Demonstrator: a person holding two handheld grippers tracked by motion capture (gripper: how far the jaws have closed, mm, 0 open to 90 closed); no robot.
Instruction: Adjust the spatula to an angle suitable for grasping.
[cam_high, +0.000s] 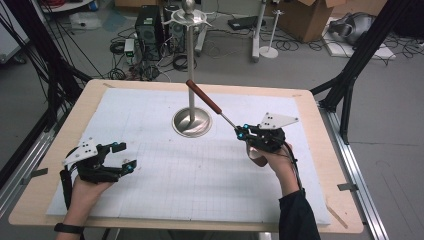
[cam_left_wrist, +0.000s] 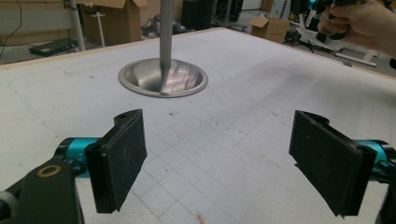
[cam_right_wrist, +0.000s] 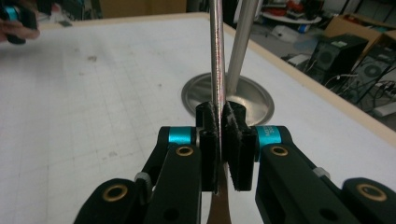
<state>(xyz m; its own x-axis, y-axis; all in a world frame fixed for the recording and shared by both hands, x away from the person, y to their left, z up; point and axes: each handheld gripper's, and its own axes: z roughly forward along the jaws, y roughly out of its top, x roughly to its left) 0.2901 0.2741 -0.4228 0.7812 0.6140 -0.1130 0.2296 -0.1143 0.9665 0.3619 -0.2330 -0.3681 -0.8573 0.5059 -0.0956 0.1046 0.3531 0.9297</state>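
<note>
A utensil with a brown handle (cam_high: 204, 97) and a thin metal shaft (cam_right_wrist: 217, 51) slants up above the table, its handle end near the pole of a metal stand (cam_high: 190, 65). My right gripper (cam_high: 241, 132) is shut on the shaft, which runs up from between its pads (cam_right_wrist: 222, 140). A flat metal part of the utensil shows below the jaws. The stand's round base (cam_high: 191, 122) sits at the middle back of the mat. My left gripper (cam_high: 125, 156) rests at the front left, open, with nothing between its pads (cam_left_wrist: 222, 158). The stand base (cam_left_wrist: 162, 77) lies ahead of it.
A white gridded mat (cam_high: 165, 170) covers the wooden table (cam_high: 345, 220). Black frame posts (cam_high: 357, 55) stand at both sides. Computer towers (cam_high: 148, 25), cables and cardboard boxes (cam_high: 310, 15) lie on the floor behind the table.
</note>
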